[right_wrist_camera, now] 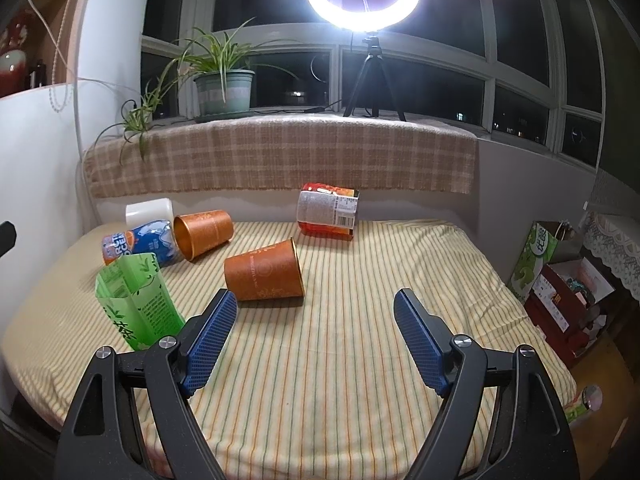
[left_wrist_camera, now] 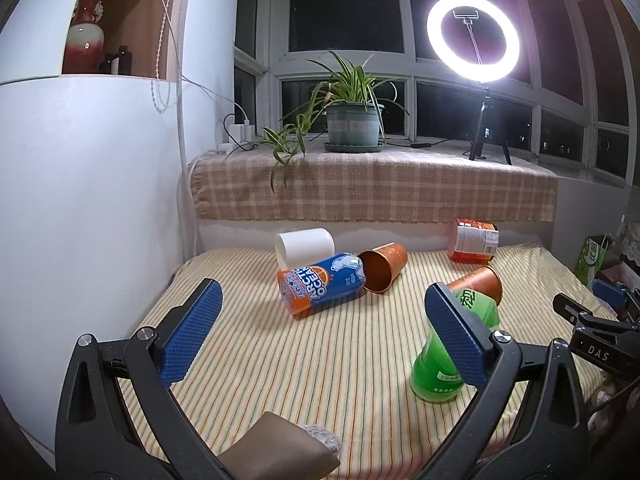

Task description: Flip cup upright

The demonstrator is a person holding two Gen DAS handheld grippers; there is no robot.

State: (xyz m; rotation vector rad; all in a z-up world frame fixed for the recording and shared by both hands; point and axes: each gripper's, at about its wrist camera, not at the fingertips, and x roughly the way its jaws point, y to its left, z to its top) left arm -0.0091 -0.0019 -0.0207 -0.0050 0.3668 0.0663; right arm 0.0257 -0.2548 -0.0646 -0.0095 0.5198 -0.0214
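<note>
Several cups lie on their sides on the striped bed (left_wrist_camera: 320,360): a white cup (left_wrist_camera: 305,246), a blue-orange "Arctic Ocean" cup (left_wrist_camera: 322,286), two copper-orange cups (left_wrist_camera: 382,266) (left_wrist_camera: 478,282), and a red-labelled cup (left_wrist_camera: 476,240). A green cup (left_wrist_camera: 448,368) stands behind my left gripper's right finger. My left gripper (left_wrist_camera: 324,312) is open and empty above the bed. My right gripper (right_wrist_camera: 316,316) is open and empty, just in front of the near orange cup (right_wrist_camera: 264,274). The green cup (right_wrist_camera: 136,300) shows at its left, the red-labelled cup (right_wrist_camera: 328,214) farther back.
A plaid-covered window ledge (left_wrist_camera: 372,188) holds a potted plant (left_wrist_camera: 352,120) and a ring light on a tripod (left_wrist_camera: 474,40). A white cabinet (left_wrist_camera: 80,200) stands at the left. Boxes and cartons (right_wrist_camera: 560,288) sit on the floor right of the bed.
</note>
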